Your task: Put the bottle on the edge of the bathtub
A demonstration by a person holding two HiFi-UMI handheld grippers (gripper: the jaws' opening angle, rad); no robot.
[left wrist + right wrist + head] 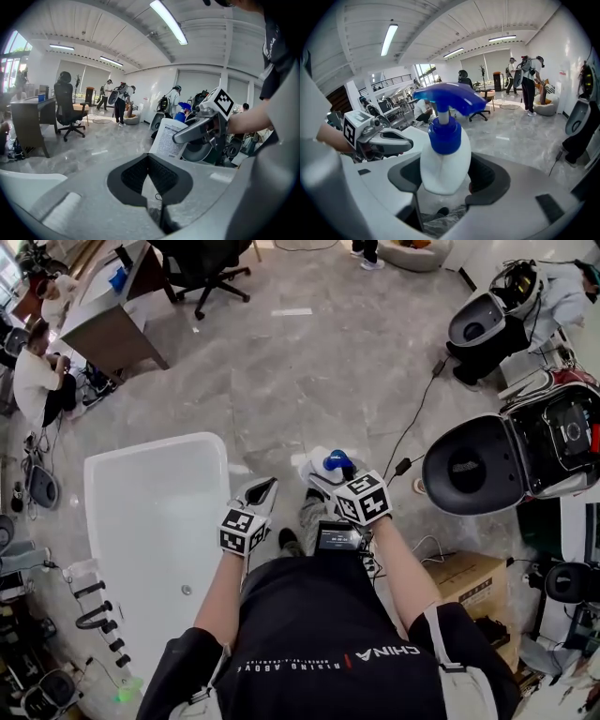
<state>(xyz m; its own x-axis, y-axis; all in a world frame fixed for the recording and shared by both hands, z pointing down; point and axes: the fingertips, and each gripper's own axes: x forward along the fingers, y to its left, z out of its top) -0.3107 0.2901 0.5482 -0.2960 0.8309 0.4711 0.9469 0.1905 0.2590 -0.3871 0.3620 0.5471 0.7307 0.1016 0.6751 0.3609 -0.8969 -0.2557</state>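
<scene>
Spray bottle, white with a blue trigger head, sits clamped in the right gripper, in front of the standing person's chest and above the grey marble floor. In the head view, the white bathtub lies on the floor to the person's left, well apart from the bottle. The left gripper hangs between bottle and tub.

In the left gripper view, the left gripper has its dark pads pressed together at the tips, with nothing between them. To its right, the right gripper shows with the bottle, whose printed label faces this way.

In the right gripper view, the right gripper has its jaws spread wide around the rounded white body of the bottle and pinching it on both sides. The bottle stands upright. Its blue collar and trigger nozzle rise above the jaws, with the nozzle pointing right.

Judging from this, the carrying step is in hand, with the bottle gripped but not yet at the tub. The next move likely calls for swinging left over the tub's flat rim, lowering the bottle base-first and level, then opening the jaws. The smooth round body may slip or tip on a narrow ledge.
</scene>
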